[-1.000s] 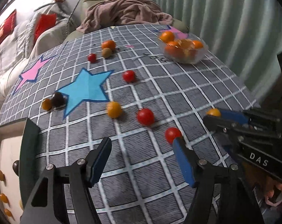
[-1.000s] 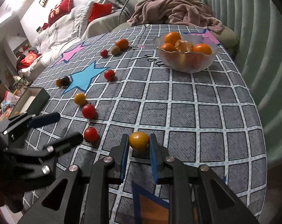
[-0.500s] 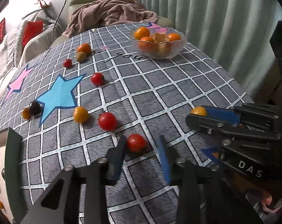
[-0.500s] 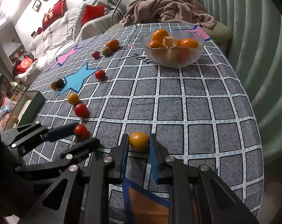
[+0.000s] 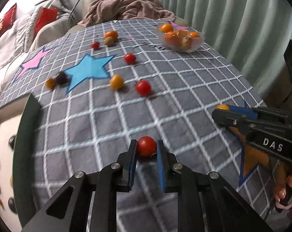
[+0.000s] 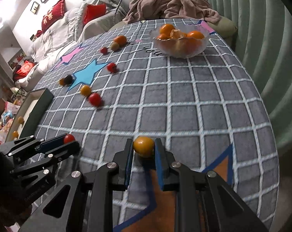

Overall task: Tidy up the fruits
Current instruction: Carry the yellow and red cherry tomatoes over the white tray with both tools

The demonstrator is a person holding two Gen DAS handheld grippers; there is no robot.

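You are working over a round counter (image 6: 194, 100) that is wearing a grey cloth with a white grid, a blue star (image 5: 88, 70), a pink star (image 5: 32, 62) and an orange patch edged in blue near you. A sofa with white bedding and red cushions (image 6: 53, 17) is standing behind it, a mauve blanket (image 6: 173, 5) is lying heaped on an armchair, and pale green curtains are hanging on the right. Framed pictures are hanging on the wall.

Your left gripper (image 5: 146, 150) has just been closing and is now pinching a red tomato (image 5: 146, 148) between its blue pads, right at the cloth. Your right gripper (image 6: 143, 150) is clamped on an orange fruit (image 6: 143, 146) the same way, near the orange patch.

Loose fruit is lying scattered toward the blue star: a red one (image 5: 143, 87) beside a yellow one (image 5: 116, 81), another red one (image 5: 129, 58) further back, a dark one (image 5: 61, 78) touching a small orange one. A glass bowl (image 6: 180, 39) holding oranges is sitting at the far side. A dark-rimmed box (image 5: 22, 145) with small fruits inside is sitting at the left edge.

Your right gripper's body is reading "DAS" in white; cursive writing on the cloth near the bowl is too blurred to read, and so are the gold characters on one cushion
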